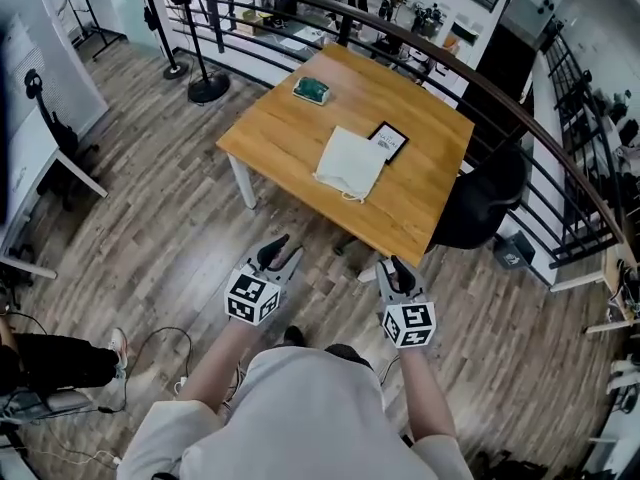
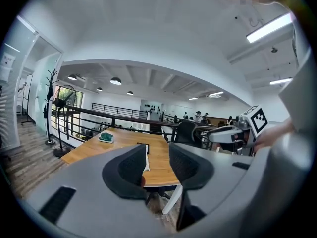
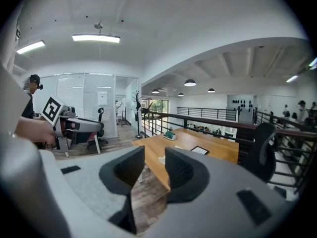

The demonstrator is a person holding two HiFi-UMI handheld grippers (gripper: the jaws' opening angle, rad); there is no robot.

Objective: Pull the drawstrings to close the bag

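Observation:
A cream drawstring bag (image 1: 350, 162) lies flat near the middle of the wooden table (image 1: 290, 133), its cords trailing toward the table's near edge. Both grippers hang well short of the table, over the floor in front of me. My left gripper (image 1: 283, 257) is open with nothing between its jaws. My right gripper (image 1: 396, 273) is open and empty too. In the left gripper view the bag (image 2: 146, 161) shows as a pale sliver between the jaws, far off. In the right gripper view the bag (image 3: 161, 159) is a small pale patch on the table (image 3: 208, 150).
A black-framed tablet (image 1: 389, 141) lies beside the bag and a green object (image 1: 311, 90) sits near the table's far left. A black office chair (image 1: 482, 203) stands at the table's right. A dark railing (image 1: 420, 48) curves behind. Lamp stands (image 1: 205, 83) rise at the left.

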